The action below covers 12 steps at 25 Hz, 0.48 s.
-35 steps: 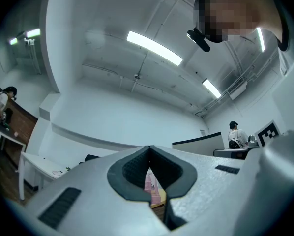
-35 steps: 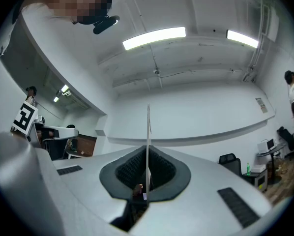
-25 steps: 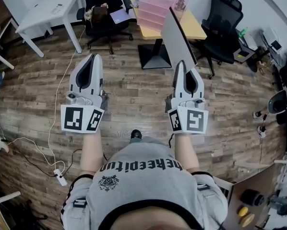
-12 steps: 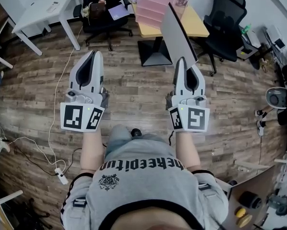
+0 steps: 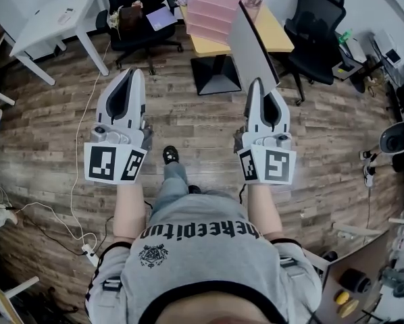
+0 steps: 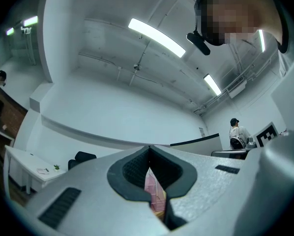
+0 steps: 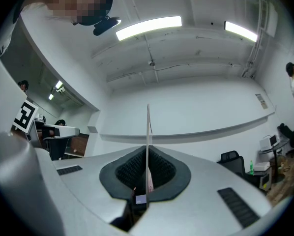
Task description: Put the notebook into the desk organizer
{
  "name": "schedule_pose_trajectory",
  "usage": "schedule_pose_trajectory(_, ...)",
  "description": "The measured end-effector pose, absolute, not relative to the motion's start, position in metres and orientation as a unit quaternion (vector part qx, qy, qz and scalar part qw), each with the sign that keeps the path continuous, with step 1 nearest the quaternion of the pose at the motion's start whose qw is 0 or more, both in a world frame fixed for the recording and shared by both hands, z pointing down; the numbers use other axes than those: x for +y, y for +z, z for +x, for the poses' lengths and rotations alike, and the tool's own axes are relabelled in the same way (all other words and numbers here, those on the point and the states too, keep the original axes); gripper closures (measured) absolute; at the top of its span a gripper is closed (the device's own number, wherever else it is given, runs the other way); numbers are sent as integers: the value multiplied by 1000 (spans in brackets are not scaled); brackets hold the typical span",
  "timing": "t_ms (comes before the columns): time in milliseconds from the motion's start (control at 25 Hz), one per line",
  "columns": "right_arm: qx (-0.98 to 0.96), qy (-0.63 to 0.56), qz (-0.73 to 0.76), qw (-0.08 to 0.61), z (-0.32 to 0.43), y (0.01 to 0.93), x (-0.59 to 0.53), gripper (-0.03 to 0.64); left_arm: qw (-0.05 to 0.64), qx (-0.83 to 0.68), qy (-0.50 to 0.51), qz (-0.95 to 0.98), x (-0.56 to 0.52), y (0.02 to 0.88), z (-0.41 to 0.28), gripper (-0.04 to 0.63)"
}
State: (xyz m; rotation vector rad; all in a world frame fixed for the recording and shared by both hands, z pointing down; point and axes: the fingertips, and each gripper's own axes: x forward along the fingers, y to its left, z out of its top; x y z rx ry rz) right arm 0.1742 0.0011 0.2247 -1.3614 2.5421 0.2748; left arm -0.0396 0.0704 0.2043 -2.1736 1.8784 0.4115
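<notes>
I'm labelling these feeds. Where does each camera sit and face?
Head view: on the person's head, facing steeply down; shows left gripper, right gripper, forearms, shirt.
Left gripper view: on that gripper, facing up along its shut, empty jaws toward the ceiling.
Right gripper view: on that gripper, facing up along jaws shut on the notebook.
Shared: head and left gripper views both show the desk organizer.

Grey T-shirt (image 5: 209, 265) first: black-edged collar, a line of black lettering (image 5: 198, 233) across the chest, and a small dark crest (image 5: 153, 256) at seven o'clock of that print. Short sleeves (image 5: 106, 282) with black-and-white trim. Blue jeans leg (image 5: 173, 181), and a black shoe (image 5: 169, 154) at twelve o'clock of it. Left gripper (image 5: 130, 71) and right gripper (image 5: 258, 82): pale grey shells, black teardrop padding inside, and at each six o'clock end a cube (image 5: 114, 165) of black-and-white square markers.
</notes>
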Motion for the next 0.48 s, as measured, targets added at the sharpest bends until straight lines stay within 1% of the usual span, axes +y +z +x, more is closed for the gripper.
schedule_pose_trajectory(480, 861, 98, -483, 126, 125, 220, -95, 607, 124, 628, 141, -755, -31, 198, -91, 592)
